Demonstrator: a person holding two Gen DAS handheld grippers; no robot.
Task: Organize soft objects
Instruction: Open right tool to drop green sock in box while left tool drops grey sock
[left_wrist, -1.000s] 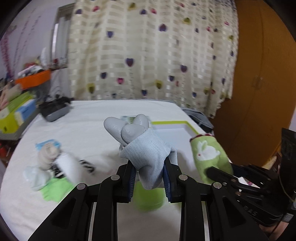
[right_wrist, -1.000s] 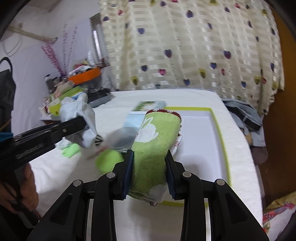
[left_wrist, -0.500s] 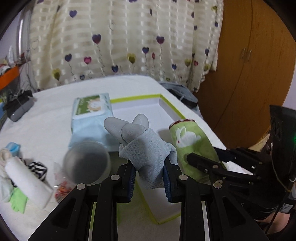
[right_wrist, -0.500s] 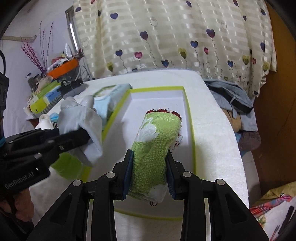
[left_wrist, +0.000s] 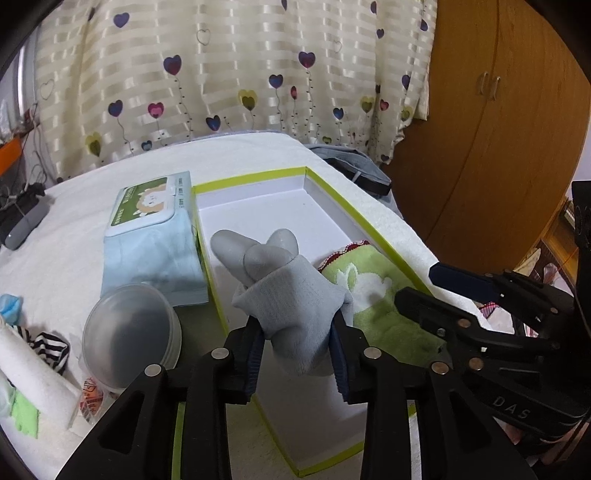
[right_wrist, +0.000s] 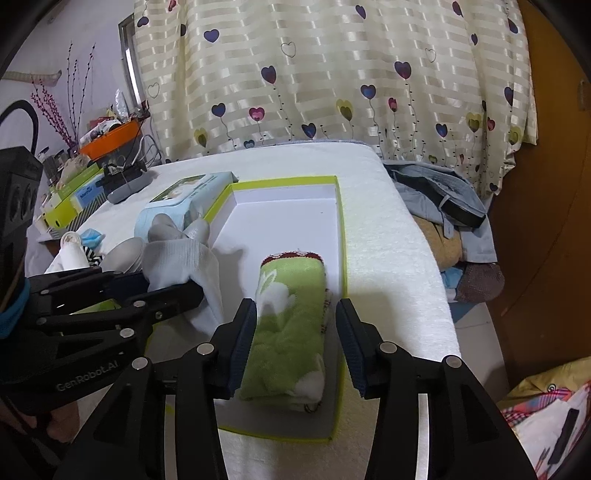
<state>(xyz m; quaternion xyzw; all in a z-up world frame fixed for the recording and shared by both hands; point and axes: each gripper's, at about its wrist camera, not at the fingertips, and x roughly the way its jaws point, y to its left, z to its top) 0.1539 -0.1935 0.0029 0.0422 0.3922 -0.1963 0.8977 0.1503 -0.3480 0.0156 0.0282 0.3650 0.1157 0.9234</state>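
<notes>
Jaws opening, left gripper (left_wrist: 297, 345) around grey glove (left_wrist: 291, 291), right gripper (right_wrist: 295, 339) clear of green towel (right_wrist: 290, 325)

Grey glove (left_wrist: 295, 314): bunched, fingertips toward 12 o'clock, above box's (right_wrist: 341, 236) left side. Green rabbit-print towel (right_wrist: 291, 325): rolled, lying lengthwise in white green-rimmed box, right side.

heart-print curtain (left_wrist: 229, 74); wooden wardrobe (left_wrist: 491, 122); wipes pack (left_wrist: 151, 206)

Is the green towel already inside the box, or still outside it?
Inside. The green towel lies on the white floor of the box, between the opening jaws of the right gripper, which no longer press it.
</notes>
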